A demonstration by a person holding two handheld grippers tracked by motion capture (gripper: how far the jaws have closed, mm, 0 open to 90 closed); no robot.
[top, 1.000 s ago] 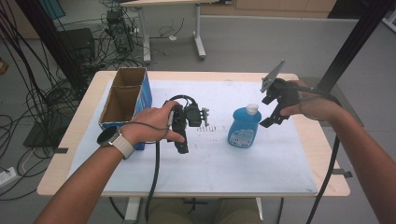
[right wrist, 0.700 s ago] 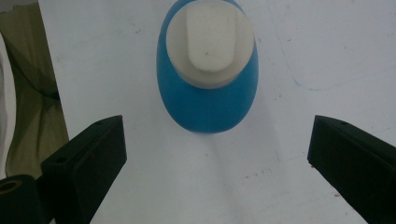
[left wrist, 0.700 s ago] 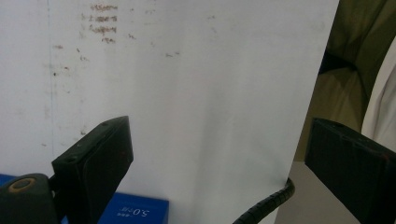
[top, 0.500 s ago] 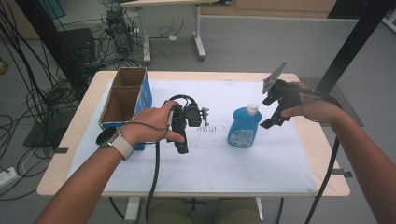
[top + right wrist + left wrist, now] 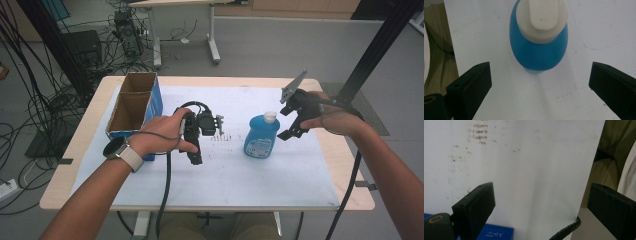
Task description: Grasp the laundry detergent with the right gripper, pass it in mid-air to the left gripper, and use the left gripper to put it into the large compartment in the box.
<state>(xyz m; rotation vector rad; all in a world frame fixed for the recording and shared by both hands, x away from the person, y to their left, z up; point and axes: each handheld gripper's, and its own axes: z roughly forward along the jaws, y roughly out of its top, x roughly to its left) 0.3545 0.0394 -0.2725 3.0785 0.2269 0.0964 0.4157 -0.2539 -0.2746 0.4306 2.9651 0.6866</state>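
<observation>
White table sheet [image 5: 260, 175], blue bottle [image 5: 261, 136] upright, cap up, right hand-held gripper [image 5: 296, 117] agape beside

Grey floor [image 5: 280, 47], even light. Wooden table [image 5: 345, 165] with white sheet [image 5: 250, 175] on top. Second desk [image 5: 200, 30] behind on white legs. Black cable tangle [image 5: 45, 100] left, dark frame post [image 5: 380, 45] right.

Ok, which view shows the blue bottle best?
The high view: the blue bottle stands whole and upright on the white sheet, label visible. The right gripper view shows its white cap from above; the left gripper view faces bare sheet.
</observation>
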